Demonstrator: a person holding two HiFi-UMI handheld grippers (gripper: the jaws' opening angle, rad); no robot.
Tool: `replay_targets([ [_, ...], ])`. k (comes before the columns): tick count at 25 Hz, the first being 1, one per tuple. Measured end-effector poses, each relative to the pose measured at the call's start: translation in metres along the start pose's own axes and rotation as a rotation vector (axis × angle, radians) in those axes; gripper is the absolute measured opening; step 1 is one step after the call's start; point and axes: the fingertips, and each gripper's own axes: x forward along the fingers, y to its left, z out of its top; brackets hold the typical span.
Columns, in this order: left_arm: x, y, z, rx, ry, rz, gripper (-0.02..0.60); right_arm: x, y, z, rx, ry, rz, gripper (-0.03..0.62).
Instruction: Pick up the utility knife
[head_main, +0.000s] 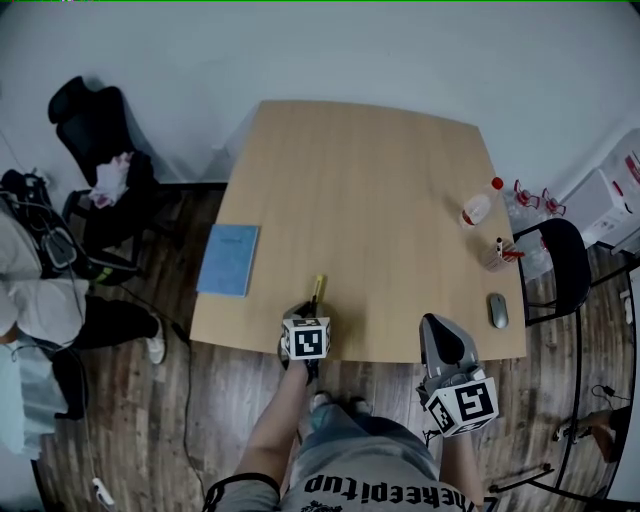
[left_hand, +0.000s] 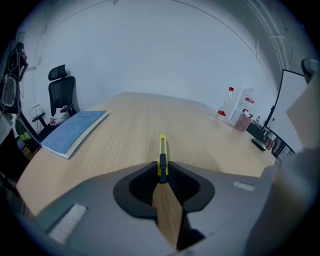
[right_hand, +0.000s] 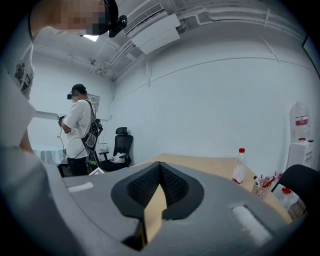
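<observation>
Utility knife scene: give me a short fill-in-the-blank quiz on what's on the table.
1. The left tongs are shut on the ___ utility knife.
2. On the table, the notebook is ___.
3. The bottle has a ___ cap.
4. The right tongs hold ___.
Missing: yellow; blue; red; nothing.

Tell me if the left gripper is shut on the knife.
Shut: the left gripper pinches the black end of the knife.
</observation>
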Motion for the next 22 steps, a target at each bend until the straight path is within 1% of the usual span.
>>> replay_targets([
  [5,-0.029,-0.005,0.011,-0.004,-0.075,-0.034,0.086,0.005,0.008,0.0,-0.001,-0.014,0.038,0.002],
  [8,-0.05,-0.007,0.019,0.007,-0.123,-0.048,0.086,0.008,0.015,0.003,-0.006,-0.018,0.06,0.002],
  [12,-0.077,-0.01,0.027,0.024,-0.189,-0.054,0.086,0.012,0.024,0.005,-0.007,-0.029,0.094,0.002],
  [17,-0.108,-0.011,0.039,0.027,-0.268,-0.055,0.086,0.016,0.035,0.008,-0.011,-0.045,0.131,0.002],
  [22,-0.137,-0.013,0.052,0.064,-0.344,-0.042,0.086,0.02,0.041,0.013,-0.011,-0.059,0.151,0.002],
])
